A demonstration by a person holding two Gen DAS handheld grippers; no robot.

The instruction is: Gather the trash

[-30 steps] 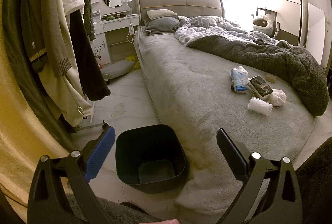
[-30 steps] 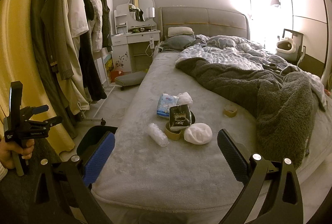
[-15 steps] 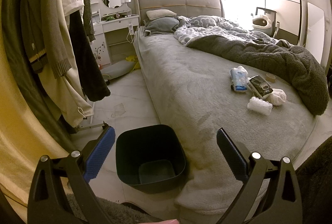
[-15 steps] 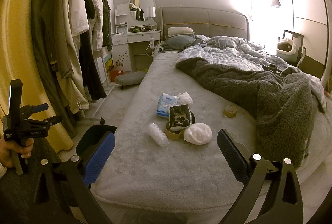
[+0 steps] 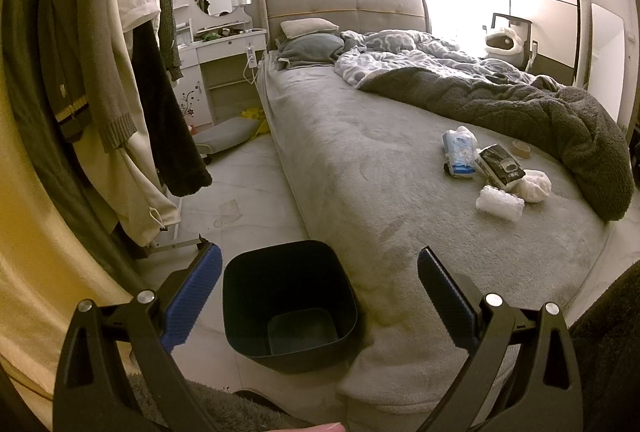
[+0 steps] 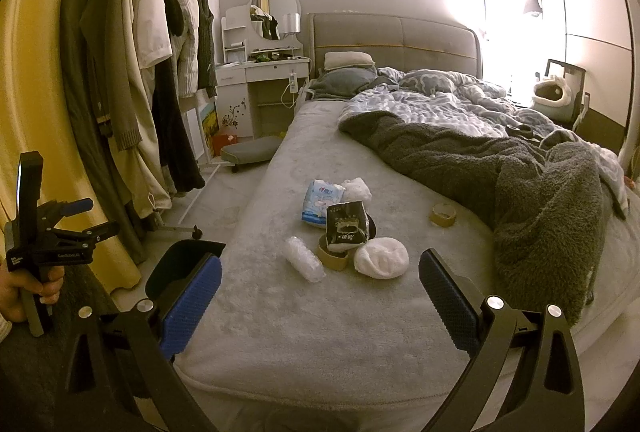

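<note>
The dark bin (image 5: 289, 306) stands on the floor tight against the bed (image 6: 280, 312) corner, apparently so litter can drop straight in. The left gripper (image 5: 318, 286) hovers over it, jaws wide apart and empty; the right gripper (image 6: 320, 290), likewise spread, faces the trash pile (image 6: 344, 228) mid-mattress. Only the grey blanket (image 6: 520, 188) crowds nearby; the tape roll (image 6: 443, 215) lies just beside it.

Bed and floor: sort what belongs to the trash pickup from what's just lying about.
Job:
trash bin
bubble wrap roll
white wad
black packet
blue-white packet
tape rolls

Lying about:
grey blanket
pillows
hanging coats
</note>
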